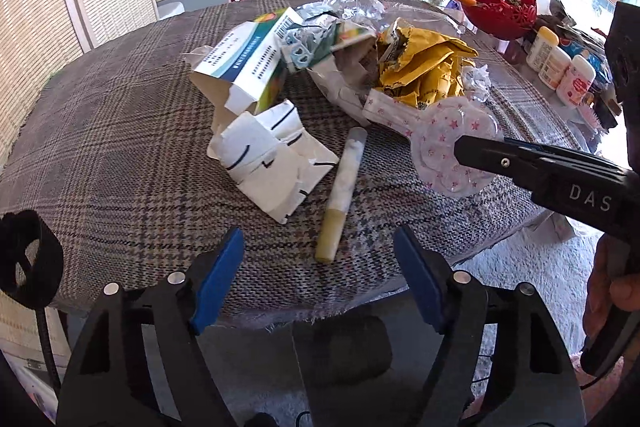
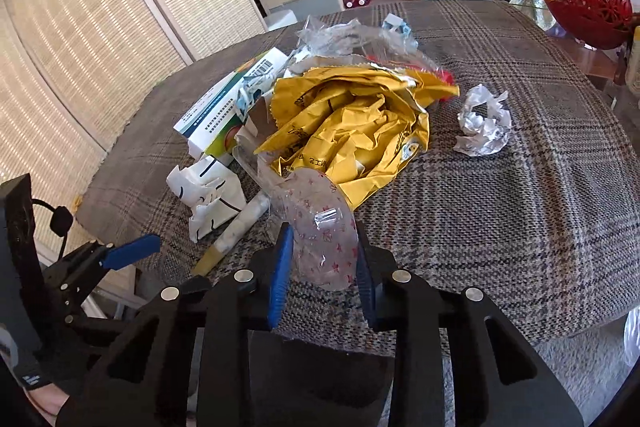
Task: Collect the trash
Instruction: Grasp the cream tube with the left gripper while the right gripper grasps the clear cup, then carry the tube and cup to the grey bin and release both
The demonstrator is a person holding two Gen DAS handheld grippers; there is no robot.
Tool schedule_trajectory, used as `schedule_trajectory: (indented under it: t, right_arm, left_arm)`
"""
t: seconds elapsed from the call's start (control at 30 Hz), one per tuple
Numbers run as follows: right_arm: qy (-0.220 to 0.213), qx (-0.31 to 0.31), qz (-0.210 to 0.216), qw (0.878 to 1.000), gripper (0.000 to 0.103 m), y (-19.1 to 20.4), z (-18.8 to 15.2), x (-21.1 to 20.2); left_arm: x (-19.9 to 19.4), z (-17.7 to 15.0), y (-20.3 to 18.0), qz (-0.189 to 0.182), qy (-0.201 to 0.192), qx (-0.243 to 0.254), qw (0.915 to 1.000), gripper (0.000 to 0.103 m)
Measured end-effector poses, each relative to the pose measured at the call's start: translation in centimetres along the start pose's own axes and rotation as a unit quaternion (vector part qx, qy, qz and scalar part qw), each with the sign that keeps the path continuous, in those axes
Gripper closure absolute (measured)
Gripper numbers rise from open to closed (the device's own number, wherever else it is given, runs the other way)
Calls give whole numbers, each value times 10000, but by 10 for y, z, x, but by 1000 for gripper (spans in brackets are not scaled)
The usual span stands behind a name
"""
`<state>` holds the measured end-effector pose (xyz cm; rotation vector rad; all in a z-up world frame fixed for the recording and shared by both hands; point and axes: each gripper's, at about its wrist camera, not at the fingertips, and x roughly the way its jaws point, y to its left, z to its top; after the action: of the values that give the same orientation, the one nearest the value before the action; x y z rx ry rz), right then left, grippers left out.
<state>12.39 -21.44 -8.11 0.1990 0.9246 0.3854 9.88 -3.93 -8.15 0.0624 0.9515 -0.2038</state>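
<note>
Jaws of the right gripper sit open around the starry plastic wrapper, right at the desk edge. Left gripper is open too, with the long tube pointing away just ahead

Cloth-covered table with a heap of litter

The plaid tablecloth carries a torn box, white paper, a tube, yellow wrapper mid-table, and crumpled foil apart.

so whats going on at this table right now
A person is clearing a pile of trash off a plaid-covered table with two tools. The right hand-held gripper has its fingers on either side of a clear star-printed plastic wrapper at the near edge of the pile. The left hand-held gripper is open and empty, pointed at a yellow-tipped tube beside crumpled white paper.
</note>
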Motion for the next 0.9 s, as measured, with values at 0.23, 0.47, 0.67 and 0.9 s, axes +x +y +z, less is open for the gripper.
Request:
schedule_trajectory:
  t: [0.23, 0.47, 0.67, 0.9]
  right_arm:
    - [-118, 168, -52, 9998, 80, -30, 1, -19]
    - [-69, 201, 251, 9995, 85, -34, 0, -22]
    - [-39, 85, 267, 9996, 86, -22, -6, -25]
    - [-9, 27, 208, 9998, 87, -14, -22, -28]
  left_arm:
    - [17, 7, -13, -132, 84, 39, 9999, 54]
    - [27, 11, -17, -7, 103, 87, 9999, 77]
    - [19, 3, -25, -57, 205, 248, 9995, 91]
    - [7, -16, -32, -133, 149, 288, 9994, 92]
